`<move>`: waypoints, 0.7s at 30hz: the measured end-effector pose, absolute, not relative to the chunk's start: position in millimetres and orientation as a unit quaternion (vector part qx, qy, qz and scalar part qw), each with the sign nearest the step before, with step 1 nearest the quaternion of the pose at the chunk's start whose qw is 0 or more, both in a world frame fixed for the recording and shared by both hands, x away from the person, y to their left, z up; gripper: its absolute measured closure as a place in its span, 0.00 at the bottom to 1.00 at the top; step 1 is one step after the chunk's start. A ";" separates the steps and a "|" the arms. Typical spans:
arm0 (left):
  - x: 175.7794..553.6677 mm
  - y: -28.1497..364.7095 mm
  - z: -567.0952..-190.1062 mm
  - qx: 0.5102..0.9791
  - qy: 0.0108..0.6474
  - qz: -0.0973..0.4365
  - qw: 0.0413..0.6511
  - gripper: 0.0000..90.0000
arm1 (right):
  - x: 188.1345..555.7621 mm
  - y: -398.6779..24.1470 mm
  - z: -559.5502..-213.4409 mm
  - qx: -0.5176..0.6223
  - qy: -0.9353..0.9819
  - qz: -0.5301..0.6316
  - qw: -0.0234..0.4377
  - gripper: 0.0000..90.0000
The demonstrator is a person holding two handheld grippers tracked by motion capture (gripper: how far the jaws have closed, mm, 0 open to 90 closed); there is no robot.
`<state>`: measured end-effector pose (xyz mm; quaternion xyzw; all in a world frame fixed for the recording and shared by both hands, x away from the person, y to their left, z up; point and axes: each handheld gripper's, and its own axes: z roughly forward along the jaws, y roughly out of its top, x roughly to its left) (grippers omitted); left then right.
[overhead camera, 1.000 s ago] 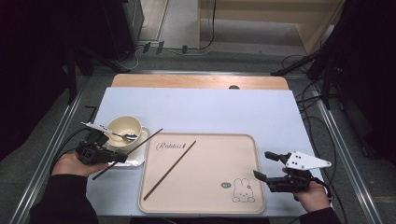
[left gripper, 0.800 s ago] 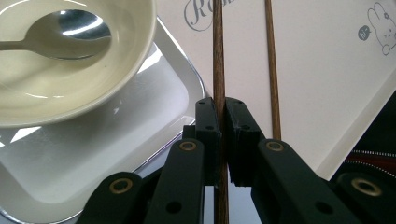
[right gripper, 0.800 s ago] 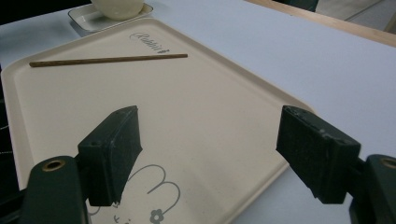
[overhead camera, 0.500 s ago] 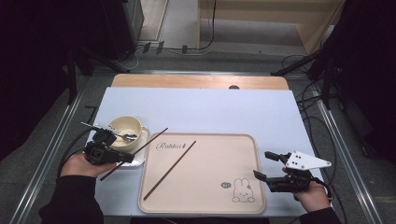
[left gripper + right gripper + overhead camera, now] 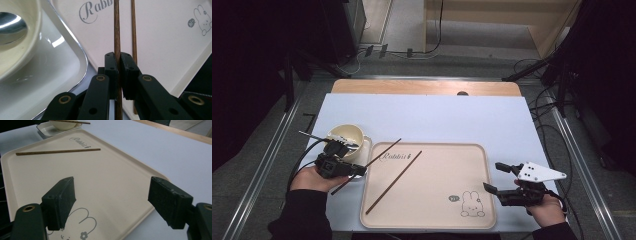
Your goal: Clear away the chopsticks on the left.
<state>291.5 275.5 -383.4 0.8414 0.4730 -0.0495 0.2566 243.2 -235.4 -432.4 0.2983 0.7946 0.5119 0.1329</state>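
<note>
The right hand-held gripper (image 5: 111,202) hangs with jaws wide apart over the tray (image 5: 105,175); one chopstick (image 5: 57,151) lies across the tray's far part.

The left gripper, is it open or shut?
Shut. In the left gripper view, the left gripper has its two black jaws pressed on a brown chopstick, which sticks out over the tray.

Two chopsticks (image 5: 368,165) (image 5: 393,182), one tray (image 5: 432,220), one bowl (image 5: 346,135)
</note>
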 end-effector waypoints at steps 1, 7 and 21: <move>291.4 273.0 -384.2 0.843 0.471 -0.051 0.256 0.95 | 243.2 -235.4 -432.4 0.298 0.795 0.512 0.133 0.24; 291.0 257.7 -388.3 0.846 0.468 -0.048 0.250 0.95 | 242.8 -235.4 -432.2 0.299 0.795 0.512 0.133 0.24; 286.9 225.0 -400.7 0.854 0.455 -0.048 0.247 0.95 | 242.5 -235.2 -432.1 0.298 0.795 0.512 0.133 0.24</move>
